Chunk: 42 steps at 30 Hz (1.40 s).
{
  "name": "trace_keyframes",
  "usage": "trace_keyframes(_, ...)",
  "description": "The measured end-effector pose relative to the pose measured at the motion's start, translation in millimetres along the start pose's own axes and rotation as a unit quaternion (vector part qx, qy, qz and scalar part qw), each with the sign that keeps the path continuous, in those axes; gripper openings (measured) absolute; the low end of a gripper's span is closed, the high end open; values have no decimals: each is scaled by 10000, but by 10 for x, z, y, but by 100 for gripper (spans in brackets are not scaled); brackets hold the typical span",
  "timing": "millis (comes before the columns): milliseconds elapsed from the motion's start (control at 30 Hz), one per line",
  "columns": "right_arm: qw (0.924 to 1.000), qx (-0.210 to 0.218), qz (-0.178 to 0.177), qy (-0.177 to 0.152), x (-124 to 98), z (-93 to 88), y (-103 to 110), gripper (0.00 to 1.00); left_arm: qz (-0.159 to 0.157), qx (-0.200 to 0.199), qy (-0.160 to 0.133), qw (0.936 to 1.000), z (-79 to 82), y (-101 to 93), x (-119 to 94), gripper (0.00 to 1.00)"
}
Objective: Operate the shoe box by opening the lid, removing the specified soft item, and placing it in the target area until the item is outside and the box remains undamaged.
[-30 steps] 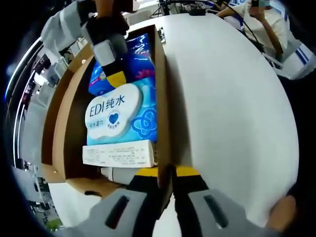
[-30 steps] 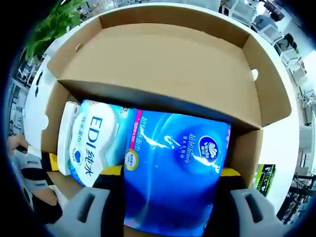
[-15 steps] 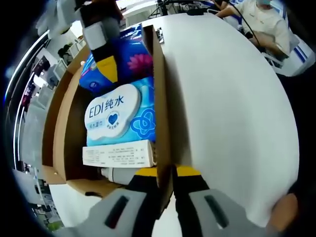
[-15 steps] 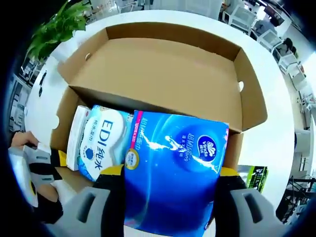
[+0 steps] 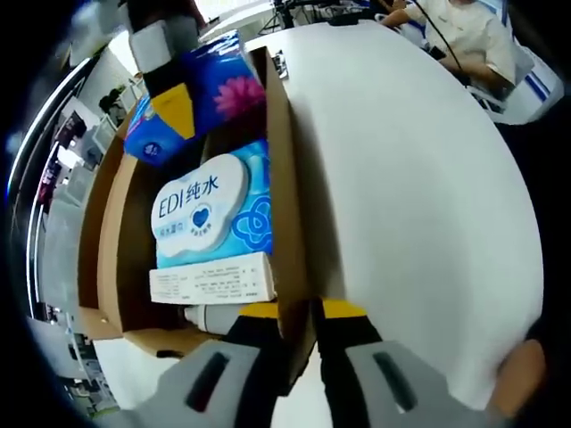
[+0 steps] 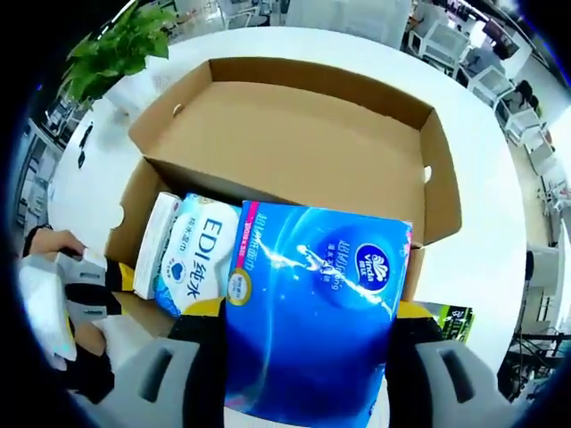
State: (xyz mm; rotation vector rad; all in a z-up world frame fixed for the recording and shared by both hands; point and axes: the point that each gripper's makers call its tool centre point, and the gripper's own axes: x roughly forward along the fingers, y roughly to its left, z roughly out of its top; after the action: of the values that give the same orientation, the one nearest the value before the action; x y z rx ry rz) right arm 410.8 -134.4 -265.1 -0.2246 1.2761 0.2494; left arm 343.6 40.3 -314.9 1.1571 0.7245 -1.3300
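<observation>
Tissues in a blue pack sat clamped between the jaws of the right gripper, lifted above the open shoe box with the lid folded back flat behind it. In the left gripper view the same pack hung over the far end of the box, clear of the rim, so the removal step looked to be nearly done. The left gripper was pinched on the near wall of the box, apparently steadying it. A packet of wet wipes and a white carton lay inside, side by side on the box floor. Next, I judged, the pack needed carrying sideways past the cardboard wall and setting down on the white table; which spot counted as the target area I could not tell. Any drag against the wall risked bending it, so the lift should stay high until the pack was past.
</observation>
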Motion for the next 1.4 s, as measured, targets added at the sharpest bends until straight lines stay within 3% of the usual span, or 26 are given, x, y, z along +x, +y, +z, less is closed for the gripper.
trace_keyframes(500,9995,-146,18,-265,-327,51,-161,71,28,109,19,9999,2,19,-2,12)
trace_keyframes(900,9991,-242,-15,-335,-553,-75,-345,71,-18,10,-29,10000,-3,30,0,13)
trace_keyframes(1133,9984,-287,-15,-483,-648,-41,-487,70,-13,41,-23,10000,-17,75,10,13)
trace_keyframes(1400,9980,-423,-191,-422,-733,-187,-671,70,-39,30,-82,10000,3,69,1,13)
